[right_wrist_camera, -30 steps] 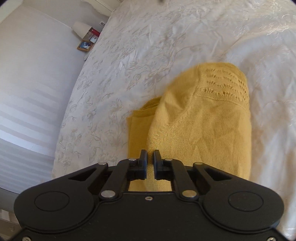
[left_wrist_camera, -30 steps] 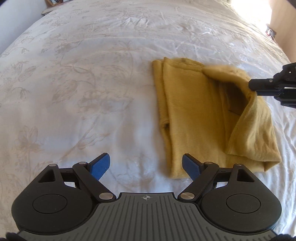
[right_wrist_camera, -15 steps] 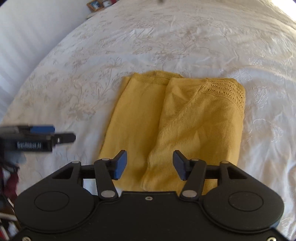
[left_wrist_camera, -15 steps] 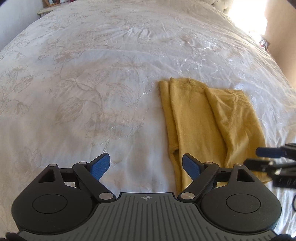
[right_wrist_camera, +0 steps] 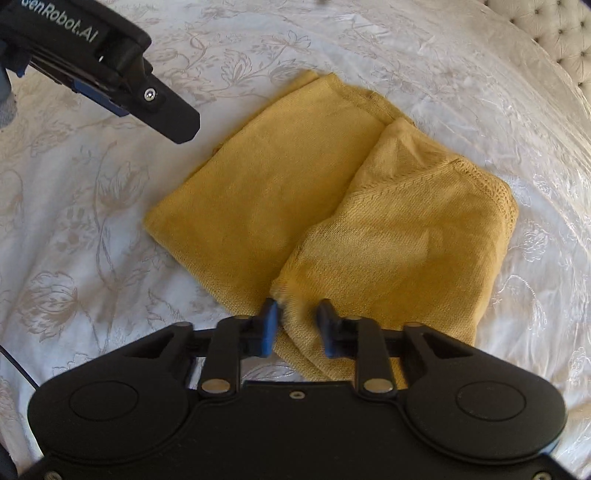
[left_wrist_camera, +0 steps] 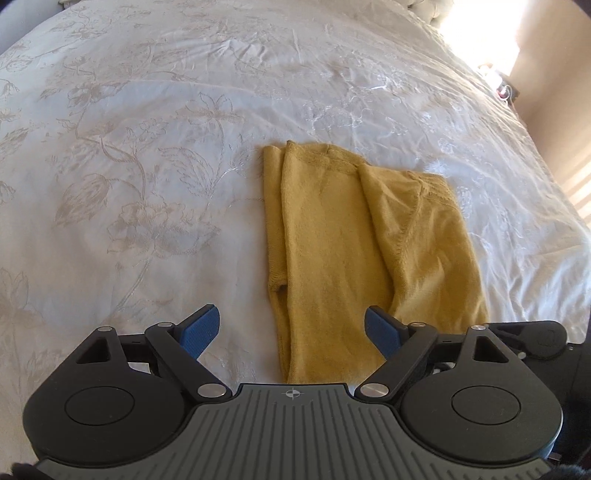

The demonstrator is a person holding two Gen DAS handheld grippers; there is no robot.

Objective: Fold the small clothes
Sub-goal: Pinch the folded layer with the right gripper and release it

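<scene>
- On the white floral bed (left_wrist_camera: 147, 147): yellow knit garment (left_wrist_camera: 332, 258) lies flat, folded lengthwise into a narrow rectangle. Its right flap is laid over the middle, with a lacy edge at the far corner.
- Left claw (left_wrist_camera: 291, 325) wide, over the garment's near end, holding nothing.
- Right claw (right_wrist_camera: 297, 325) has just been closing; now narrow, with the flap's near hem between its pads.

A white floral-embroidered bedspread (left_wrist_camera: 155, 177) covers the bed, a tufted headboard (right_wrist_camera: 554, 33) behind, sunlit.
</scene>
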